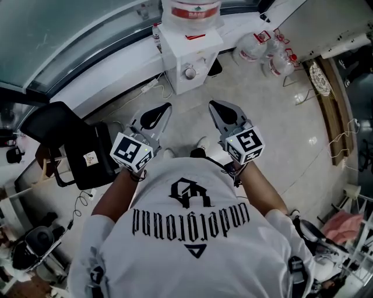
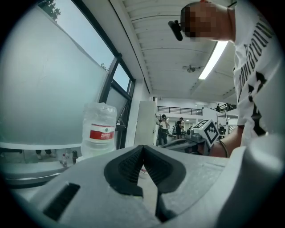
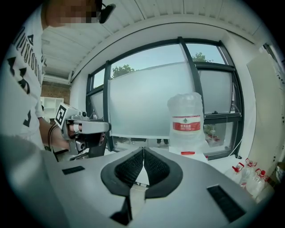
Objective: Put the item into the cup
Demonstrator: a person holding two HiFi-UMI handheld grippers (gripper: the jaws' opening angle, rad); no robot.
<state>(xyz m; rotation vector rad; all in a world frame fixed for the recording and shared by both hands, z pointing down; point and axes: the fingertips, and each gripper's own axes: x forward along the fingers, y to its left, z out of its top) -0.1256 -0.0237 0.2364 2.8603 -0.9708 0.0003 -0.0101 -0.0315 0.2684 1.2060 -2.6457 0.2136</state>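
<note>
Both tools are held out side by side at waist height in front of the person, over bare floor [image 1: 274, 134], and neither carries anything. The left gripper [image 1: 163, 110] has its ribbed pads pressed together with nothing between them, as its own view shows plainly. The right gripper [image 1: 218, 107] is closed tip to tip in the same way and is also empty. Neither the item nor the cup shows in any view, and no counter is in sight either, so which way the item lies and how its long axis runs cannot be told. Straight ahead of both tips stands a white water dispenser [image 1: 189, 55] topped by a large water bottle [image 1: 191, 10], against the window wall. Spare jugs [image 1: 265, 49] sit on the floor to its right, and a black chair [image 1: 76, 145] stands off to the person's left. With the two grippers level with each other, neither hand looks nearer to anything useful. The task seems not yet begun, and the work area probably has to be found first.
</note>
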